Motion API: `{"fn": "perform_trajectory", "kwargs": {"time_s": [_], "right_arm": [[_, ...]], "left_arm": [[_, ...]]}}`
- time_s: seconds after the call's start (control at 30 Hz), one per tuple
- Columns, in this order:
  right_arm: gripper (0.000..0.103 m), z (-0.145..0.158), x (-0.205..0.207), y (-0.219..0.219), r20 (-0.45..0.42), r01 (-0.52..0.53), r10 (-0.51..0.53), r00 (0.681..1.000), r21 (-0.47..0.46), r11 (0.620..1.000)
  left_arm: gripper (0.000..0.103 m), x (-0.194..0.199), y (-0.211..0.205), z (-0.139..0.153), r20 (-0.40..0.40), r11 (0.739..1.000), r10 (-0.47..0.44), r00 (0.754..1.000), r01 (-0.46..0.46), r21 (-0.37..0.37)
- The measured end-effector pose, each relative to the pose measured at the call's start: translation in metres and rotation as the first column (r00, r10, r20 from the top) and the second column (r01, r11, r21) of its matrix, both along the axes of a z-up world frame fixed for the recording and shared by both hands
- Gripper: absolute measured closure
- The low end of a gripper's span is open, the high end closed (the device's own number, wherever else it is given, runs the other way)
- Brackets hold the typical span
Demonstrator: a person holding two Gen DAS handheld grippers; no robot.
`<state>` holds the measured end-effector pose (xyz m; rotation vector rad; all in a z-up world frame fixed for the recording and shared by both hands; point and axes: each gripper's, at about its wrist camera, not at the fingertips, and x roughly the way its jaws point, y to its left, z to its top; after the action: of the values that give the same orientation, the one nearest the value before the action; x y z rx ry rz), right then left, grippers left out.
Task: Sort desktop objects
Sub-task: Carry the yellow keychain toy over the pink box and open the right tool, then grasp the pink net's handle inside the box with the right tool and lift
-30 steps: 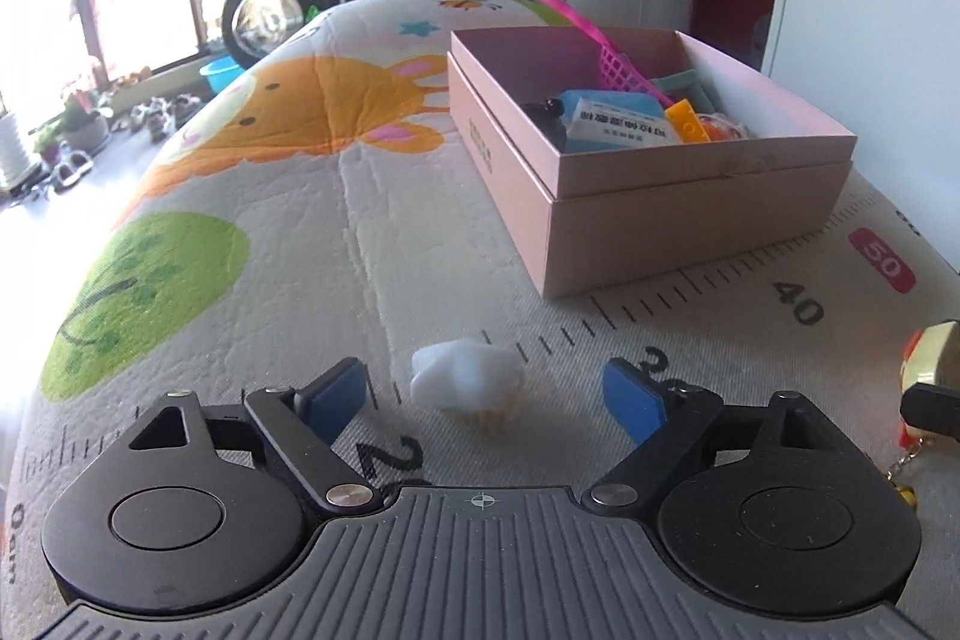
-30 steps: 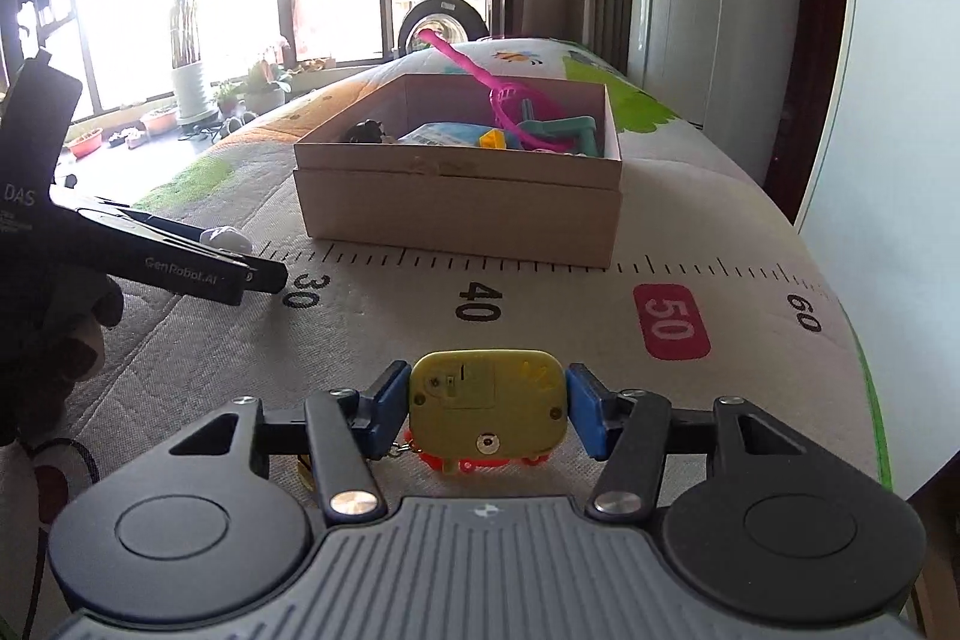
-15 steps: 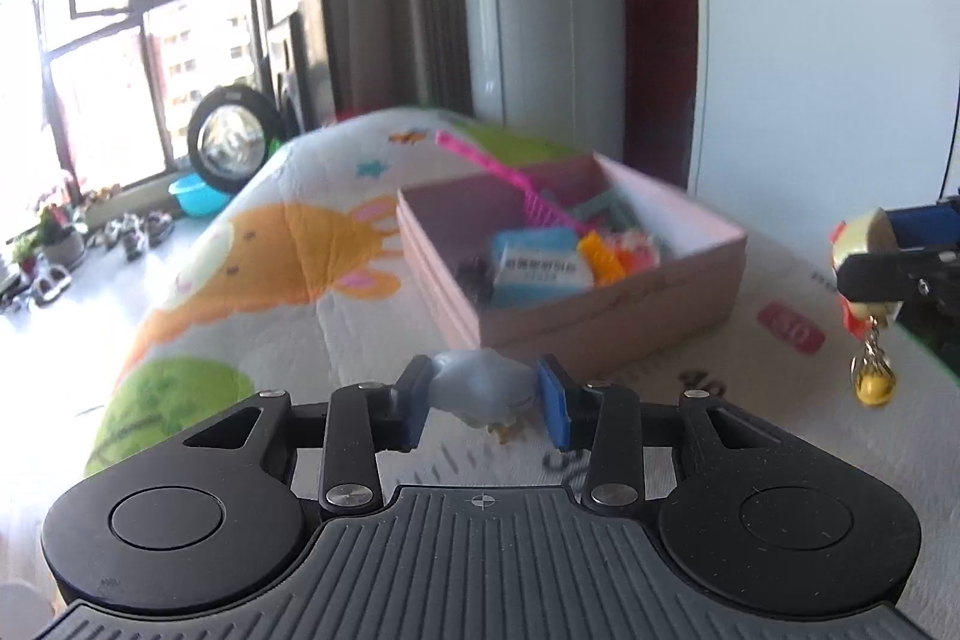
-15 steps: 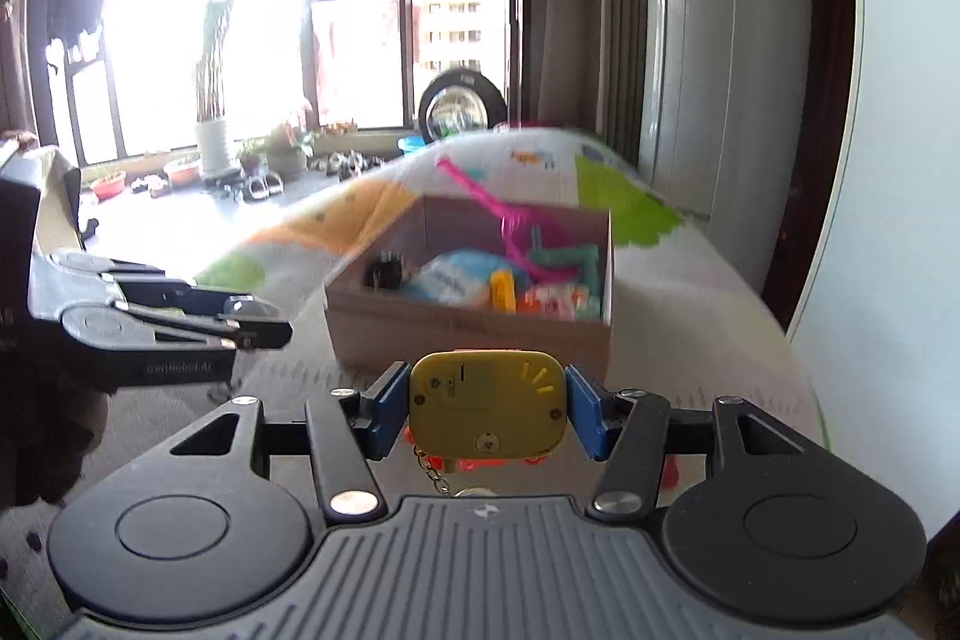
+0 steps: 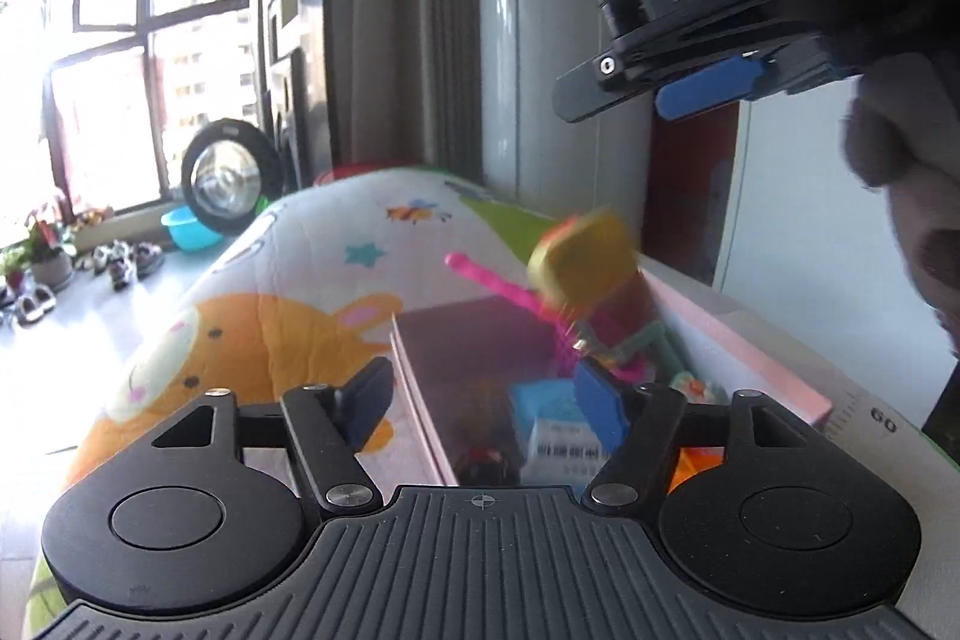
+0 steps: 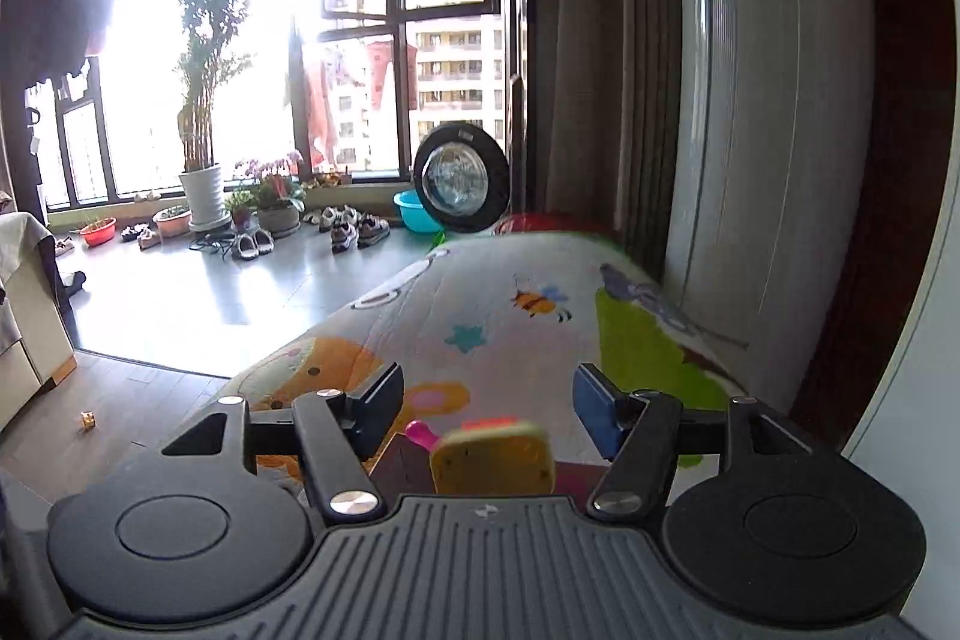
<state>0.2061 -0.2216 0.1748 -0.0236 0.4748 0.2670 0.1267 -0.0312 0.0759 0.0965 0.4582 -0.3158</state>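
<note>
My left gripper (image 5: pixel 483 403) is open and empty above the near end of the pink box (image 5: pixel 744 340). The white lump is out of sight. My right gripper (image 6: pixel 486 406) is open; in the left wrist view it (image 5: pixel 660 91) hangs high above the box. The yellow toy with red parts (image 5: pixel 585 262) is blurred in mid-air over the box, free of both grippers. It also shows in the right wrist view (image 6: pixel 495 457), just below the jaws. The box holds a pink stick (image 5: pixel 498 283), a blue packet (image 5: pixel 555 421) and other small items.
The box stands on a cartoon play mat (image 5: pixel 270 316) with a ruler print along its right edge (image 5: pixel 882 418). A grey wall panel (image 6: pixel 774 160) and a curtain stand behind. The floor with shoes and plants (image 6: pixel 252 232) lies beyond the left edge.
Both grippers have moved over the box and opened. The white lump has left the left jaws. The yellow toy has left the right jaws and is falling toward the box.
</note>
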Motion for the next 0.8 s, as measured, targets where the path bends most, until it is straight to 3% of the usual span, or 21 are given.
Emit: {"fn": "perform_trajectory", "kwargs": {"time_s": [0.17,0.27,0.4,0.53,0.63,0.8], "right_arm": [[0.037,-0.044,0.021,-0.010,-0.086,0.052,-0.048,0.995,0.046,0.998],[0.037,-0.063,0.022,-0.016,-0.148,0.074,-0.064,0.987,0.061,0.995],[0.037,-0.066,0.026,-0.014,-0.152,0.067,-0.061,0.987,0.030,0.997],[0.031,-0.072,0.046,-0.009,-0.238,0.026,-0.018,0.971,0.032,0.999],[0.031,-0.083,0.064,0.002,-0.264,0.052,-0.055,0.963,-0.019,0.998],[0.034,-0.093,0.065,0.047,-0.119,0.002,-0.034,0.992,-0.261,0.965]], "left_arm": [[0.022,-0.024,0.023,-0.022,-0.074,1.000,0.002,0.997,-0.002,0.009],[0.010,-0.036,0.028,-0.022,-0.077,1.000,0.008,0.997,-0.009,-0.009],[0.008,-0.052,0.024,-0.020,-0.077,0.999,0.009,0.997,-0.011,-0.032],[0.005,-0.074,0.020,-0.020,-0.050,0.994,-0.001,0.999,-0.004,-0.109],[0.004,-0.085,0.016,-0.030,-0.050,0.993,-0.028,0.998,0.022,-0.120],[0.004,-0.083,0.020,-0.041,-0.077,0.987,-0.030,0.997,0.017,-0.158]]}}
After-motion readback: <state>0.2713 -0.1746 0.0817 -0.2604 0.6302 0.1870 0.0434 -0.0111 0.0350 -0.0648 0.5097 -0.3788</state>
